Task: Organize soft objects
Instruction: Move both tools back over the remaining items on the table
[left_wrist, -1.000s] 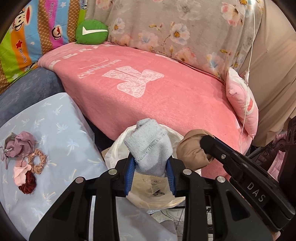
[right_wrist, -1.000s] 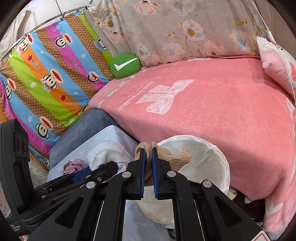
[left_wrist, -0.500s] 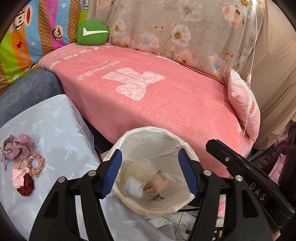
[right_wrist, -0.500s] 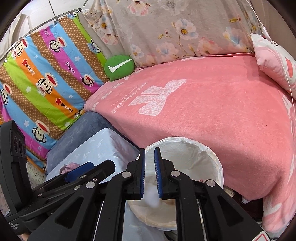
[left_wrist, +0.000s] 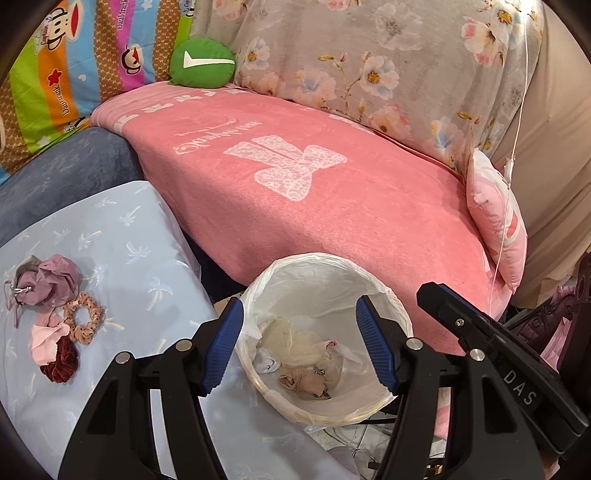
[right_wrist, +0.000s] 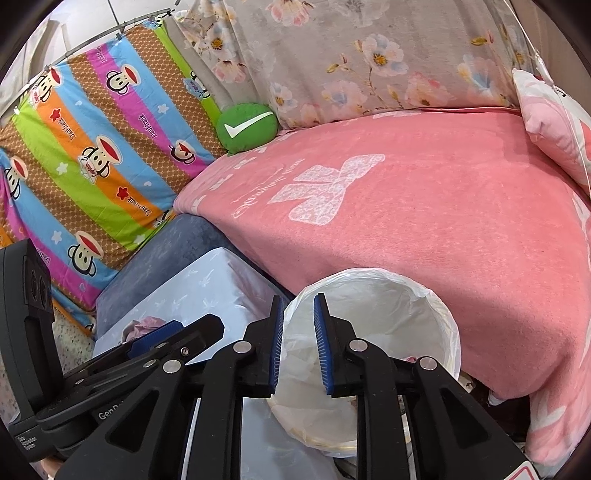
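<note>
**A:** Where are the socks?

**B:** A tan sock (left_wrist: 303, 380) and something white (left_wrist: 267, 363) lie in the lined bin (left_wrist: 384, 291) beside the pink bed (left_wrist: 369, 206).

**A:** And the claws?

**B:** The left gripper (left_wrist: 299, 345) is spread wide over the bin, empty. The right gripper (right_wrist: 298, 341) has just been opening; its gap is narrow, nothing between. Scrunchies (left_wrist: 79, 321) lie on the blue cloth (left_wrist: 147, 236).

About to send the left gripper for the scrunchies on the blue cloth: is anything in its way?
Nothing visible. The left gripper hangs open and empty over the lined bin. The scrunchies lie in a small pile on the blue cloth to its left, with only bare cloth between.
</note>
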